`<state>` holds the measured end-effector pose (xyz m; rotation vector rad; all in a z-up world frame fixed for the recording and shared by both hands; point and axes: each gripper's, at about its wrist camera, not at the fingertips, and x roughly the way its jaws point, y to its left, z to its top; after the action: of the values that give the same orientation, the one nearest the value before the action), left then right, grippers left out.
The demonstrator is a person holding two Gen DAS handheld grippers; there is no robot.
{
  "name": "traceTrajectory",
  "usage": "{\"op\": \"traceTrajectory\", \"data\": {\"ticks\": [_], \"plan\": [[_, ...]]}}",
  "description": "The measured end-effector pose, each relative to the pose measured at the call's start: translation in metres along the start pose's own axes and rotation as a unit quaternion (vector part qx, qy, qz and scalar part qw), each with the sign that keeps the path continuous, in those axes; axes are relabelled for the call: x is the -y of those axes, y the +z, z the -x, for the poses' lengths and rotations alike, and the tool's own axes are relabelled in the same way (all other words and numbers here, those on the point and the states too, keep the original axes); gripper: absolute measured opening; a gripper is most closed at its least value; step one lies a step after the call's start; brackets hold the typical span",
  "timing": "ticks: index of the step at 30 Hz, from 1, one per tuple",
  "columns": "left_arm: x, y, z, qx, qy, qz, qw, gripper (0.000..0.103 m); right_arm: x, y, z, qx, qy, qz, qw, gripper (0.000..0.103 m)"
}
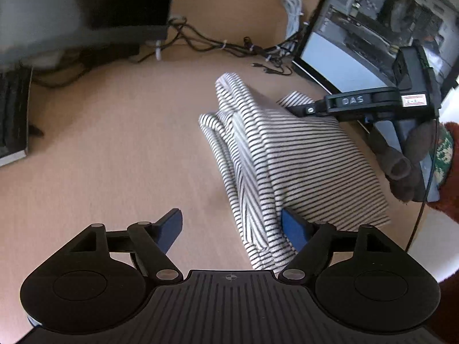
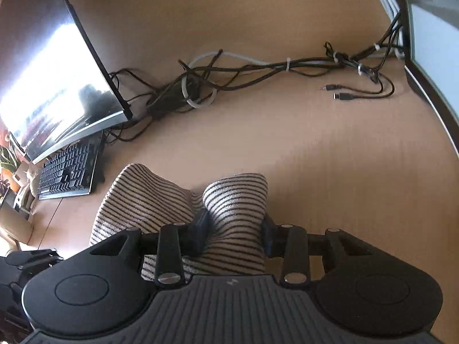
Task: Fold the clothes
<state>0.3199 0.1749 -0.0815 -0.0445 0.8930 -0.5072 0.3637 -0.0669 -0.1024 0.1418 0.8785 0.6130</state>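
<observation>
The right gripper [image 2: 233,229] is clenched on a bunched fold of a black-and-white striped knit garment [image 2: 160,200], its blue pads pinching the cloth so that it puckers up between them. The left gripper [image 1: 232,226] stands released: its left pad hangs over bare desk, its right pad [image 1: 292,226] touches the near edge of the garment [image 1: 287,154] without pinching it. In the left wrist view the right gripper [image 1: 304,110] reaches in from the far right, carried by a gloved hand [image 1: 407,160] in a rust-red sleeve, and grips the garment's far right corner.

The garment lies part-folded in layered stripes on a light wooden desk [image 1: 114,132], right of centre, with loose edges spilling on its left side. Beyond it a tangle of black and white cables [image 2: 258,68] runs along the far edge, flanked by a curved monitor [image 2: 57,80] with a black keyboard [image 2: 66,172] on the left and a second screen [image 1: 358,43] on the far right.

The fold appears well advanced. To do this step well, the left gripper would likely need to close on the near corner, matching the right's hold, so both corners travel together. Lifting evenly and keeping the cloth taut should stop the loose left layers sliding apart; the cables sit well clear.
</observation>
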Motion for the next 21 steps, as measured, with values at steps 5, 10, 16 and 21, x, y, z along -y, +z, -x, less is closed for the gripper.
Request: {"op": "traceTrajectory", "data": {"ticks": [5,10,16,21], "plan": [[0.014,0.036,0.034,0.062,-0.052,-0.003,0.9967,0.073,-0.012,-0.002,-0.005,0.008,-0.030,0.034,0.999,0.042],[0.032,0.082,-0.002,0.085,-0.115,-0.002,0.9897,0.074,-0.012,-0.005,-0.001,0.015,-0.042,0.047,0.998,0.045],[0.003,0.083,-0.062,0.008,-0.079,0.034,0.9963,0.059,-0.015,-0.014,0.043,0.040,-0.060,0.066,0.995,0.071],[-0.003,0.076,-0.069,0.006,-0.073,0.015,0.9972,0.062,-0.035,-0.043,0.078,0.032,0.000,0.048,0.998,0.092]]}}
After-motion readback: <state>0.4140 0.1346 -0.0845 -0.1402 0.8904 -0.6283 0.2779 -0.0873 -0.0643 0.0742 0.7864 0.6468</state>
